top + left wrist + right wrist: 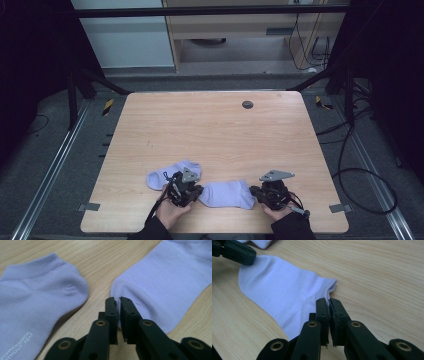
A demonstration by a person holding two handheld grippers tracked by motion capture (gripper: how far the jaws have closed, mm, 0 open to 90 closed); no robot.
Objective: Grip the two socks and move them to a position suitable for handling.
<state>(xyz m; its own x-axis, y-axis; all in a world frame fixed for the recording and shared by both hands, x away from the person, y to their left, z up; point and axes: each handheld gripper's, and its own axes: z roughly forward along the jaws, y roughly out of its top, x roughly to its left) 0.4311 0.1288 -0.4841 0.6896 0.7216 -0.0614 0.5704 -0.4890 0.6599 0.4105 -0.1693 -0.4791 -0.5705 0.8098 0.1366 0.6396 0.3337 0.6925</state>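
Two tongs flank the near sock (227,194) lengthwise: left tongs (118,301) slightly parted at its toe, right tongs (329,301) pinching its cuff.

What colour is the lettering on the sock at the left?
White lettering on the pale lilac sock, clearest in the left gripper view.

two pale lilac socks (227,194) (172,174) on a light wood-grain table (210,130)
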